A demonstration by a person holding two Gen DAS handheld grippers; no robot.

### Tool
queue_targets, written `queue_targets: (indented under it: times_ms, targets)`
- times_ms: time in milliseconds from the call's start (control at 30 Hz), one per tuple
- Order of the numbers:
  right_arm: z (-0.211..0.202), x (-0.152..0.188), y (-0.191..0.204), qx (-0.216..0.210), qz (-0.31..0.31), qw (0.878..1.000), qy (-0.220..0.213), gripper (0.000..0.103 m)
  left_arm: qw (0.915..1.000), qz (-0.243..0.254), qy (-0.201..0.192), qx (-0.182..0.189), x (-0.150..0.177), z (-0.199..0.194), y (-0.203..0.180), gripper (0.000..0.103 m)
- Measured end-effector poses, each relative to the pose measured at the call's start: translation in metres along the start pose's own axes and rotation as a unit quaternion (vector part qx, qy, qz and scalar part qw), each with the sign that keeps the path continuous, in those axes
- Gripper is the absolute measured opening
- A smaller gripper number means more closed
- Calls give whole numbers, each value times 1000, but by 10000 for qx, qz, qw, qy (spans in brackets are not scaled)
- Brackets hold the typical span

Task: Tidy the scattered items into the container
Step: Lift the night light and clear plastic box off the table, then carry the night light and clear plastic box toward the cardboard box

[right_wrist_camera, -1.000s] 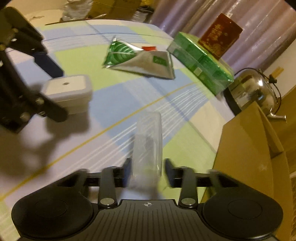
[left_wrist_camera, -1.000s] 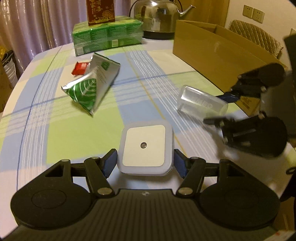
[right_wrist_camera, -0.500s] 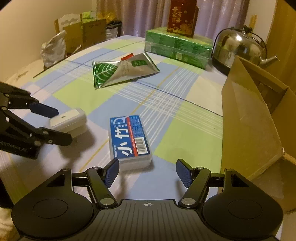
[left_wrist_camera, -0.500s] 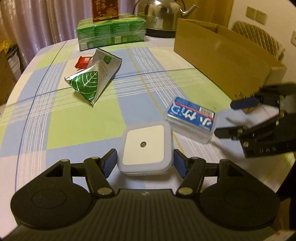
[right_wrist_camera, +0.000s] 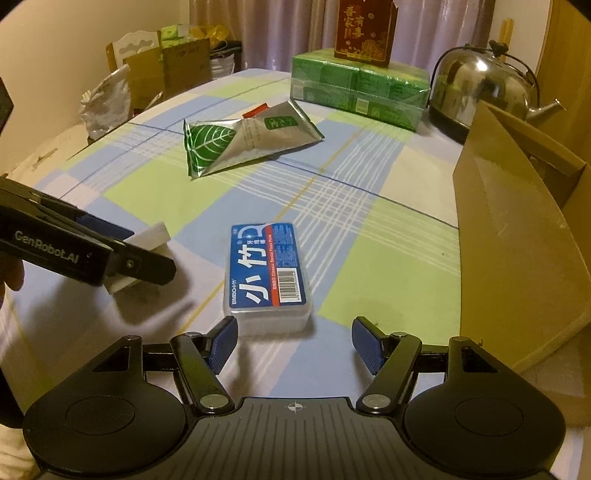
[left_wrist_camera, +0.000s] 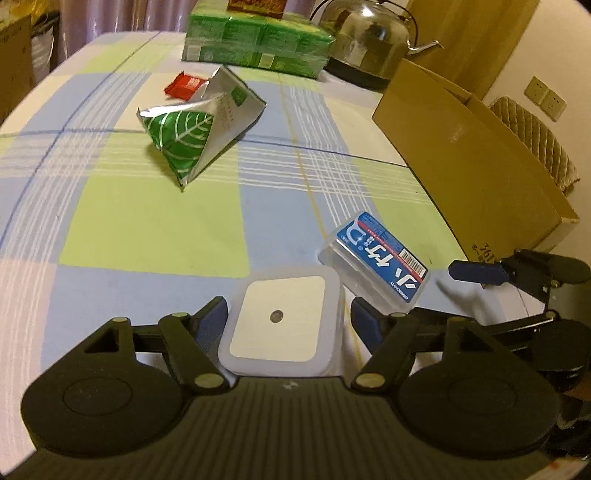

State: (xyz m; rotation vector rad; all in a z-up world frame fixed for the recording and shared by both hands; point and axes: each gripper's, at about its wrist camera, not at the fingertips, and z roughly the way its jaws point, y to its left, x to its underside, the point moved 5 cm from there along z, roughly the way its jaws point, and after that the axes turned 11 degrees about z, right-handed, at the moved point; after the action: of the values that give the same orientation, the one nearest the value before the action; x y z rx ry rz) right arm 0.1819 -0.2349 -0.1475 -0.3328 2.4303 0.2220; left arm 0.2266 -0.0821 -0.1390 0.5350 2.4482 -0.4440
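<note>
My left gripper (left_wrist_camera: 290, 317) is shut on a white square night light (left_wrist_camera: 280, 321), held a little above the checked tablecloth; the right wrist view shows it (right_wrist_camera: 153, 234) tilted between those fingers (right_wrist_camera: 147, 264). A clear flat box with a blue label (right_wrist_camera: 267, 266) lies on the cloth just ahead of my open right gripper (right_wrist_camera: 293, 334), nearer its left finger. The same box (left_wrist_camera: 380, 258) sits right of the night light. A green leaf-print foil bag (left_wrist_camera: 199, 136) and a small red packet (left_wrist_camera: 184, 85) lie farther back. The open cardboard box (right_wrist_camera: 517, 240) stands at the right.
A green multipack (right_wrist_camera: 358, 85) with a red carton (right_wrist_camera: 365, 29) on top stands at the far end, beside a steel kettle (right_wrist_camera: 480, 88). A padded chair (left_wrist_camera: 532, 136) is behind the cardboard box. Bags and boxes crowd the floor beyond the table's left side.
My right gripper let go of the clear box, which now lies label-up on the cloth, and has drawn back open. My left gripper has carried the night light forward, closer to that box.
</note>
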Motion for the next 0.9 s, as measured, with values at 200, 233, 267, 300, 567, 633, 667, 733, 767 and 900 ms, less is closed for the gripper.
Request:
queue_targets:
  times_ms: [200,233,267,300,567,633,667,733,767,900]
  targets:
    - [2,-4,-1,-34,35,10000,-34,66,9988,-438,-6,235,5,0,8,63]
    - [3,-5,-1,-43,49,10000,-34,66,9985,-484,-8,267,5,-1,9,63]
    - [3,-6,-1,-56,66,10000,-33,66,9985,-486,4,271,5,-2,9,62]
    - [4,-7,-1,-73,81,9999,-32,66,9988,-436,8,241,5,-4,8,62]
    - [10,-21,5,-254,230,9994,-83,66,9991,127,-210,-350,5,-28,2,62]
    - [16,-26,10,-315,278,9991,-85,66,9988,118,-239,-420,6,-32,4,62]
    - [18,-29,12,-354,310,9989,-85,66,9986,117,-246,-446,7,-34,5,62]
    - [24,-35,18,-411,340,9986,-69,67,9985,108,-253,-471,7,-36,8,62]
    - [27,-37,21,-421,331,9985,-60,67,9985,100,-255,-476,7,-37,9,62]
    - [37,-44,28,-295,357,9989,-56,68,9984,72,-245,-512,10,-38,13,62]
